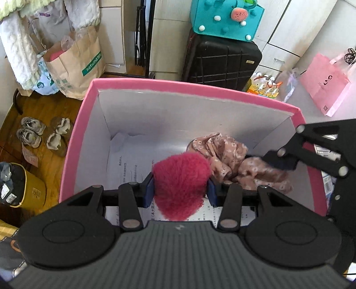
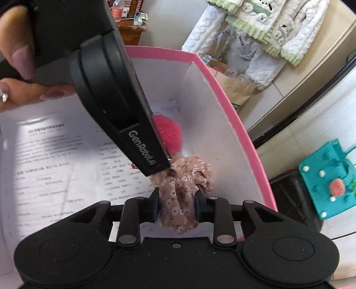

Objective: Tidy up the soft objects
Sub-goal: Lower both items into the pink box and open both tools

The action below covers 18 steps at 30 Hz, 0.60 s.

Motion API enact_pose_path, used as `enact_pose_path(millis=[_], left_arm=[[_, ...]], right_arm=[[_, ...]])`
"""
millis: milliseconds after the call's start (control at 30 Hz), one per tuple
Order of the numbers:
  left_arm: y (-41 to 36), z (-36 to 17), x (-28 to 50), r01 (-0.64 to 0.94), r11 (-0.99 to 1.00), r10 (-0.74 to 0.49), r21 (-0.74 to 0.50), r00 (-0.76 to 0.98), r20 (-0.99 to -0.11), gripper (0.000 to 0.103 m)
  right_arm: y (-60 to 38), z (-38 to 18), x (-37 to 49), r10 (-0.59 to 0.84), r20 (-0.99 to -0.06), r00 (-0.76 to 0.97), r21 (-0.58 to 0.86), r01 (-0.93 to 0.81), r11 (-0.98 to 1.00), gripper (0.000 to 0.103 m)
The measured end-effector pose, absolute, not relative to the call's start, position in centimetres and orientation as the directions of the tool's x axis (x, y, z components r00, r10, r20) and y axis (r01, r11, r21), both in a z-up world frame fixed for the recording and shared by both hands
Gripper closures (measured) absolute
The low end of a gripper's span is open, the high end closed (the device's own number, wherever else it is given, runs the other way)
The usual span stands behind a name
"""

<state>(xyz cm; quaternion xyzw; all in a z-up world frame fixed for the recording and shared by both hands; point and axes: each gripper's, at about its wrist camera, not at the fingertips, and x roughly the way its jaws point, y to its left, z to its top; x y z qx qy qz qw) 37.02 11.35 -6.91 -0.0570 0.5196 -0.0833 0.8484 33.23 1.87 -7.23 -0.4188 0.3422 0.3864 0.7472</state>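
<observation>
A pink box (image 1: 182,85) with white inner walls stands open below both grippers; its rim also shows in the right wrist view (image 2: 224,89). My left gripper (image 1: 180,189) is shut on a fluffy red pompom (image 1: 181,180) and holds it inside the box. The pompom also shows in the right wrist view (image 2: 170,133), partly behind the left gripper's body. My right gripper (image 2: 176,205) is shut on a crumpled beige floral cloth (image 2: 180,189). In the left wrist view the cloth (image 1: 231,155) lies in the box's right part with the right gripper (image 1: 278,161) on it.
Printed paper sheets (image 2: 55,160) line the box floor. Around the box are a black suitcase (image 1: 222,62) with a teal felt bag (image 1: 227,17) on top, a brown paper bag (image 1: 75,64), a pink bag (image 1: 324,84), shoes (image 1: 42,135) on the wooden floor, and hanging white fleece clothes (image 2: 251,29).
</observation>
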Motion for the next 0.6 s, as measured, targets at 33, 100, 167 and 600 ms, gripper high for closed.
enact_pose_path(millis=[33,100,167,600], left_arm=[[11.3,-6.9,37.1,0.085,0.979,-0.202,-0.183,0.445,-0.873,0.059],[11.3,-6.9,37.2,0.084,0.979,-0.205,-0.188,0.448,-0.87,0.059],[11.1,-7.1,37.3,0.089,0.977,-0.215,-0.195,0.442,-0.871,0.059],[9.3,-8.1,38.0,0.11,0.991,-0.124,-0.082,0.46,-0.879,0.055]], right_arm=[[1.8,-7.1,33.2,0.289,-0.829,0.478,-0.373,-0.859,0.352,0.057],[1.3,-6.6,33.0,0.298,-0.81,0.505,-0.392,-0.844,0.365,0.048],[0.7,-6.0,32.7,0.316,-0.788,0.528,-0.409,-0.833,0.372,0.048],[-0.7,-5.2,31.3,0.391,-0.764,0.513,-0.377,-0.847,0.375,0.055]])
